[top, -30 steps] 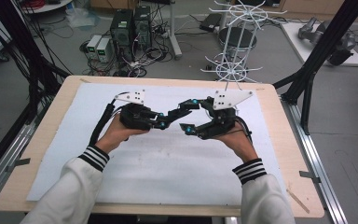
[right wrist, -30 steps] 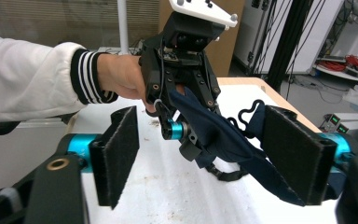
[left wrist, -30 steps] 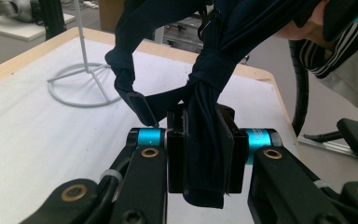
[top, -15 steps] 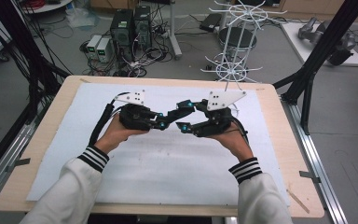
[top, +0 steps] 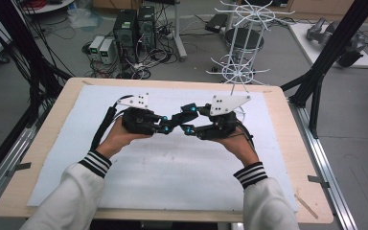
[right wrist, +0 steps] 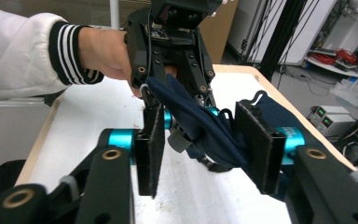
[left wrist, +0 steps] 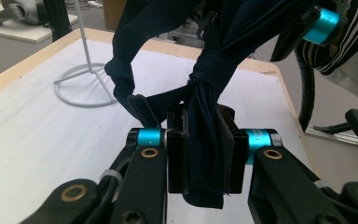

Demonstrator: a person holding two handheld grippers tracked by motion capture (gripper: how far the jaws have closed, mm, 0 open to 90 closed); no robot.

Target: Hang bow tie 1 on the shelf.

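White padding covers the surface (top: pixel 124 182) where the left gripper (left wrist: pixel 200 154) pinches a dark blue cloth (left wrist: pixel 209 140) tightly. Opposite it, the right gripper (right wrist: pixel 205 140) has jaws half spread (just been closing) around the cloth's other end, held above the padding.

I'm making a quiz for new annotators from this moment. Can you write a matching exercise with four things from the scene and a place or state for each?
Things:
1. left hand-held gripper
2. right hand-held gripper
3. white wire rack
4. dark blue cloth

Places or states:
A. stands at the table's far edge
B. jaws apart, cloth between them, just been closing
C. stretched between the two grippers
D. jaws clamped on a fold of cloth

Pairs: 1-D, 2-B, 3-A, 4-C
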